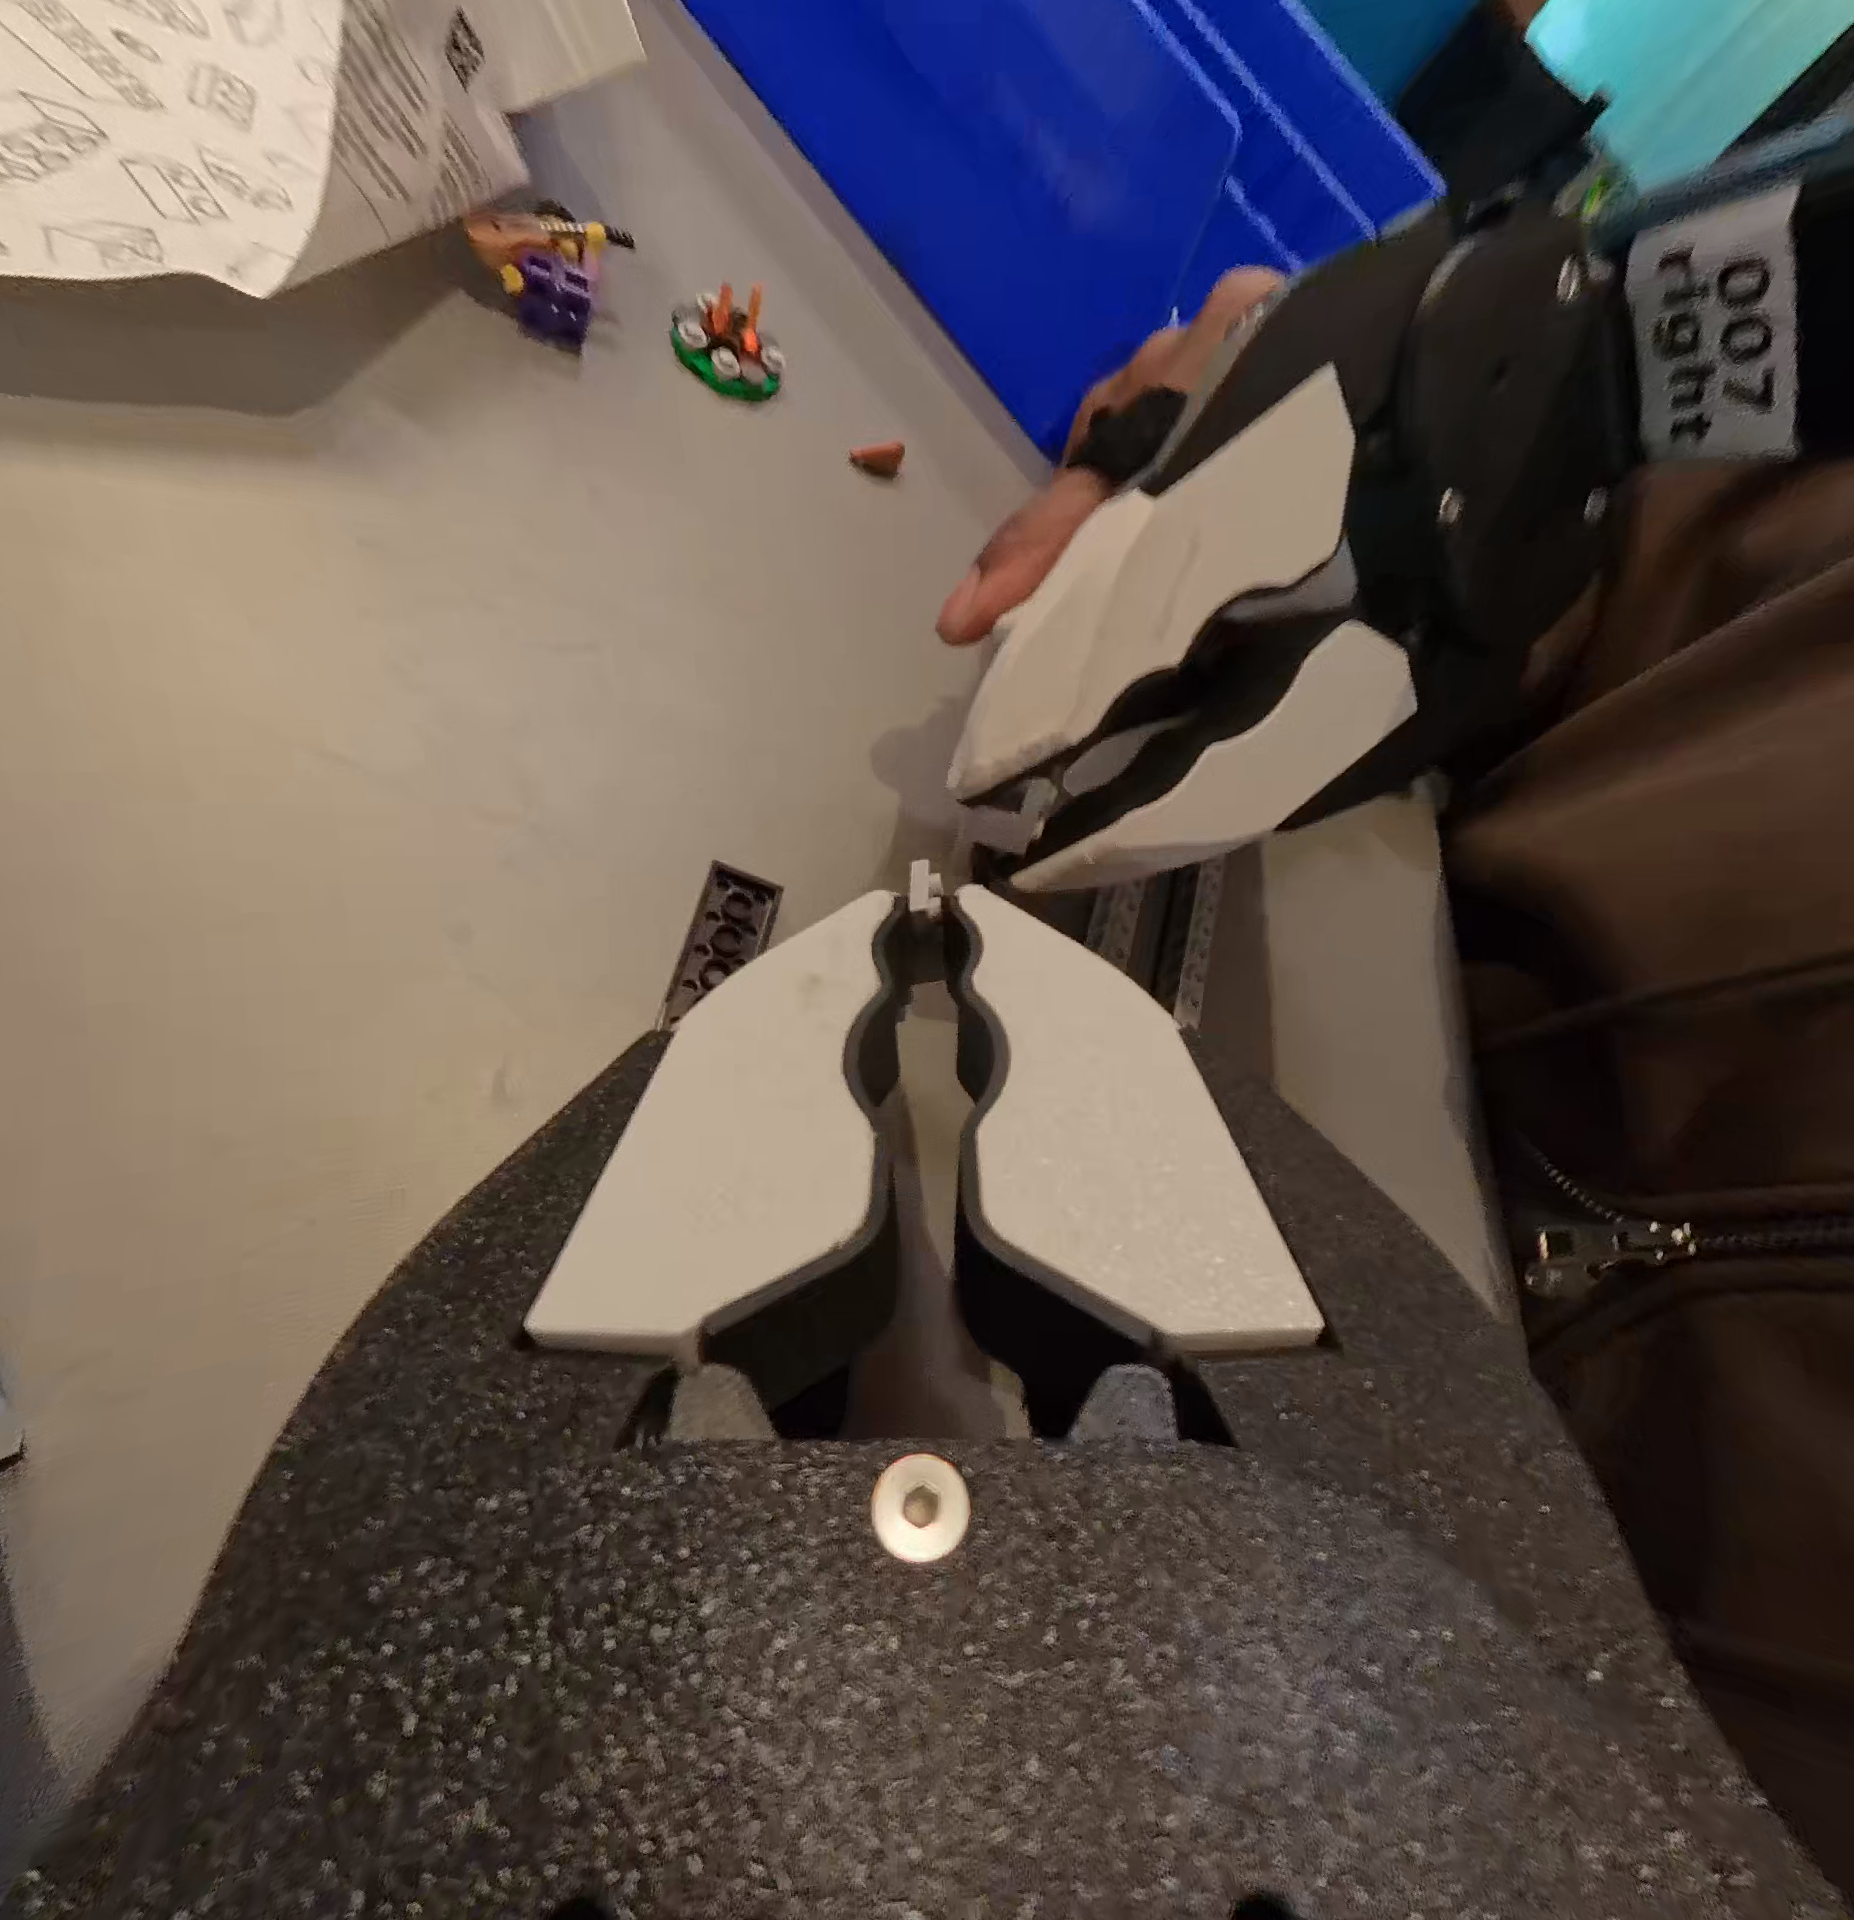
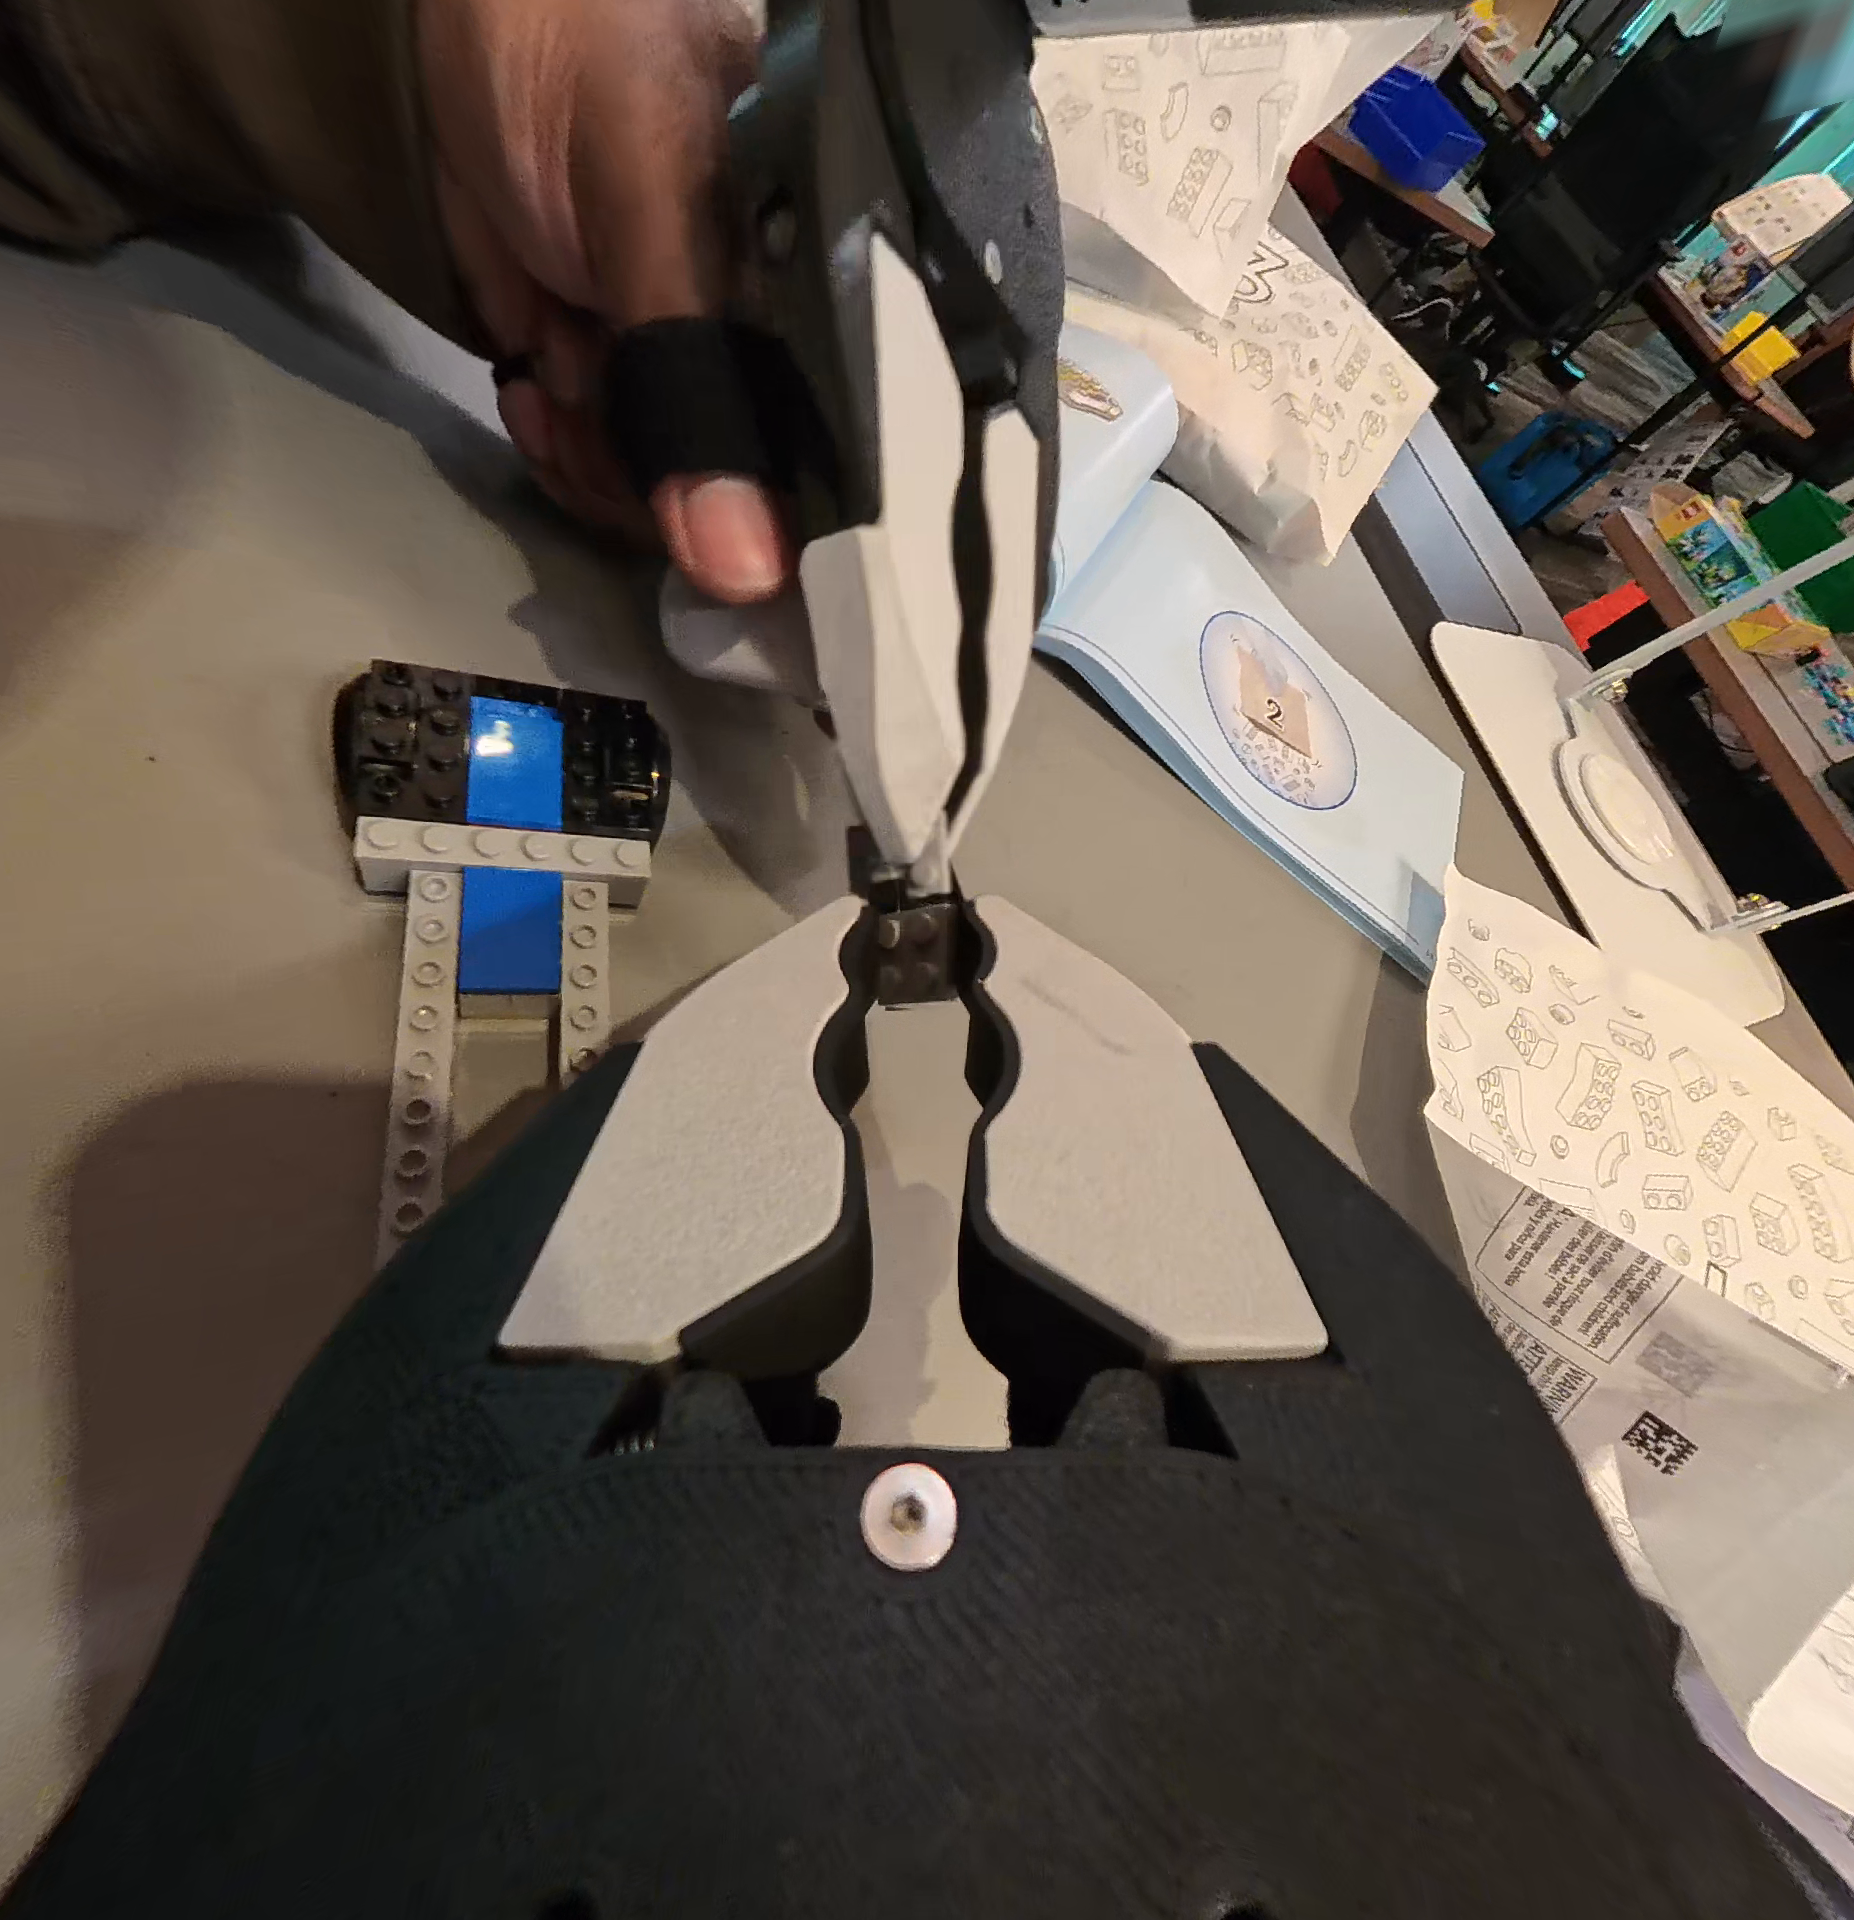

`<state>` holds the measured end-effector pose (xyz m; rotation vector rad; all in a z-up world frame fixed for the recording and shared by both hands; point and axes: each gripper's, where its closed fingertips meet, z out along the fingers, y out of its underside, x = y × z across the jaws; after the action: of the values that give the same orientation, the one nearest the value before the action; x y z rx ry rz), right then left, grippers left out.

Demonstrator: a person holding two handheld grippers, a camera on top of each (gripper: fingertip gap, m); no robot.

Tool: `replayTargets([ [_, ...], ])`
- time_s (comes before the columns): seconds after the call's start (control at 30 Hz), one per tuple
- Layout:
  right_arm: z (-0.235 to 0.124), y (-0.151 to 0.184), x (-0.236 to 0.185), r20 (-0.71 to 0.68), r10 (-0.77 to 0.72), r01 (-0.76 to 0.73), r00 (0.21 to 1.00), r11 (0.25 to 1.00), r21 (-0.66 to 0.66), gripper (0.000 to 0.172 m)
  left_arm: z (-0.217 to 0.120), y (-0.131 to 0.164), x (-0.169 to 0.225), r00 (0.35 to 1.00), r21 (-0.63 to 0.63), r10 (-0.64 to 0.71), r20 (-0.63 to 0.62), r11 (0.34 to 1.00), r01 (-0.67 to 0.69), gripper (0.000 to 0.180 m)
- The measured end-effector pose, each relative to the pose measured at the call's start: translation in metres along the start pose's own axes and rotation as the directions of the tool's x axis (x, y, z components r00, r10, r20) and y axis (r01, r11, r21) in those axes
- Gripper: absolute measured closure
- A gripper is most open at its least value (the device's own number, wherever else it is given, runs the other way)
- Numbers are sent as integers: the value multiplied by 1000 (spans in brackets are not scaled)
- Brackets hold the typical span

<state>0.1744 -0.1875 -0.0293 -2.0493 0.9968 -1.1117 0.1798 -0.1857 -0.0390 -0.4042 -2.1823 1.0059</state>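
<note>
Small light-grey piece (image 1: 923,902) is pinched at the left gripper (image 1: 925,914) tips. Right gripper (image 2: 915,961) clamps a dark-grey studded plate (image 2: 915,961), tips nearly meeting above the table (image 1: 279,727). A white printed label (image 1: 1712,343) (text not transcribed) wraps the right unit; a hand (image 2: 590,260) grips the left.

Wrist cameras facing each other (close, tabletop (image 2: 1162,831)).
</note>
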Motion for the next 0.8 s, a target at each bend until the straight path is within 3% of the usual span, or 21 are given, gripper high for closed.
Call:
replayTargets([
  [0.13,0,3,2,0,24,-24,1000,1000,-4,158,1,7,-1,996,-61,74,38,996,-72,173],
  [0.37,-4,-6,6,-10,49,-49,999,997,52,158,-4,-8,10,976,16,213,36,977,-214,164],
  [0.8,-10,-23,0,-44,-64,70,997,985,156,158,-6,-12,26,977,89,192,-90,979,-184,178],
])
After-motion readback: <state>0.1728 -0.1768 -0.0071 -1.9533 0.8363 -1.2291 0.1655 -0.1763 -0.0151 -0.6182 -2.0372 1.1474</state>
